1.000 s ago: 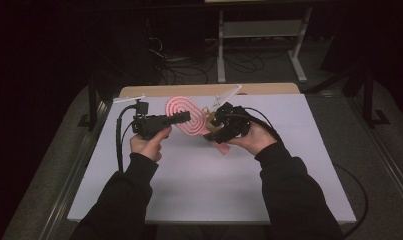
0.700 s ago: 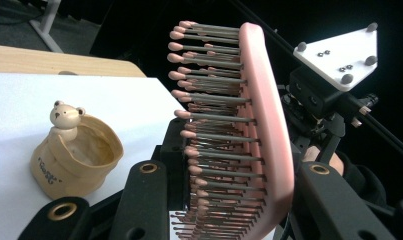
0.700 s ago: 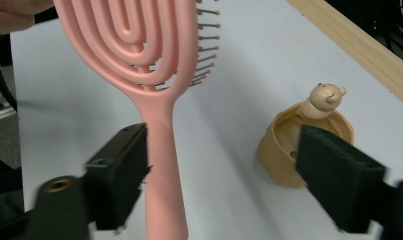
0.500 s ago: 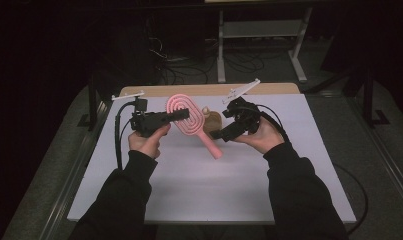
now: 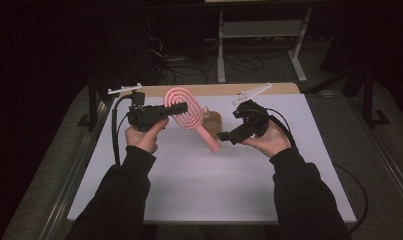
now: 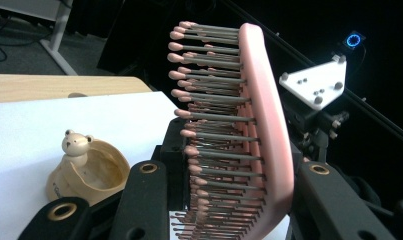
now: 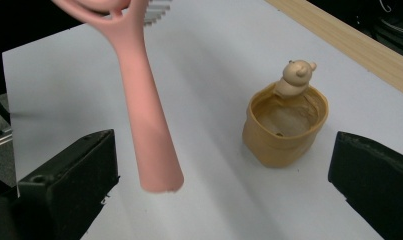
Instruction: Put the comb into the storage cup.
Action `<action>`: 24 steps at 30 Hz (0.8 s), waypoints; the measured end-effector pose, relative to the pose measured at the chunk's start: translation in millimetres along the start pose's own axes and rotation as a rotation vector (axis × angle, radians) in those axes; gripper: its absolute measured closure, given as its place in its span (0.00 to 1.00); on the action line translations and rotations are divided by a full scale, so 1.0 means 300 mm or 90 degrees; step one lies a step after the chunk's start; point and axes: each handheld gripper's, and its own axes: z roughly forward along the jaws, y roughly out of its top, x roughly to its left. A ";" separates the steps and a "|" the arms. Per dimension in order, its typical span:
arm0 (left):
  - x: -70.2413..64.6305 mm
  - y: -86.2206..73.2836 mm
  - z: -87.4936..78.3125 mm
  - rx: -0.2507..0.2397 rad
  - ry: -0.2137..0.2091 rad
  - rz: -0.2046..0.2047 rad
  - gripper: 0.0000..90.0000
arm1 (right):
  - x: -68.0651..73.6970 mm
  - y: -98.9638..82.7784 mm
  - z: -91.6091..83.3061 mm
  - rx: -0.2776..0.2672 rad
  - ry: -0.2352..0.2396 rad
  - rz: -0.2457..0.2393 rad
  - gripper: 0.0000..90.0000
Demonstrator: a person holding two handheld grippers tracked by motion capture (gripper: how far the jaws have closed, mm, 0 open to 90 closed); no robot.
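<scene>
Brush (image 5: 181, 109) hangs in the left gripper (image 5: 175, 109), above the white tabletop (image 5: 204, 185). In the left gripper view the jaws are clenched on the pink head (image 6: 266, 115), one jaw against its smooth back and the other on the bristle side, with the grey, pink-tipped bristles (image 6: 209, 120) pointing away from the back toward the far jaw. The head stands on edge between them. The handle (image 7: 146, 115) slants down from the head and ends free in the air, not touching the tabletop; in the right gripper view its blunt end sits between the right jaws, nearer the left one and clear of both.

The right gripper (image 5: 228, 136) is held in the person's right hand (image 5: 266, 142) with its jaws spread wide and released, nothing between their faces but the handle's tip passing through the gap. Beyond those jaws, closer to the right one, a small tan cup (image 7: 284, 125) stands upright on the tabletop, with a little bear figure (image 7: 296, 75) perched on its far rim. In the high view the cup lies between the two grippers, just behind the handle. The left hand (image 5: 144, 137) grips its tool from below, cable (image 5: 115, 135) looping down beside the wrist.
</scene>
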 end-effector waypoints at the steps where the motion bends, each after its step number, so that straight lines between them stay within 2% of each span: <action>1: 0.000 0.006 -0.001 0.001 0.000 0.003 0.69 | -0.002 -0.008 -0.003 -0.003 -0.002 0.002 0.00; 6: -0.002 0.037 0.001 0.001 0.013 0.037 0.69 | -0.015 -0.050 -0.017 -0.013 -0.014 0.016 0.00; 10: 0.005 0.059 0.005 -0.004 0.013 0.043 0.69 | -0.027 -0.088 -0.031 -0.028 -0.017 0.031 0.00; 16: 0.009 0.087 0.005 -0.010 0.018 0.063 0.69 | -0.033 -0.140 -0.050 -0.040 -0.015 0.037 0.00; 24: 0.007 0.115 0.034 -0.009 0.023 0.091 0.69 | -0.046 -0.200 -0.067 -0.049 -0.013 0.051 0.00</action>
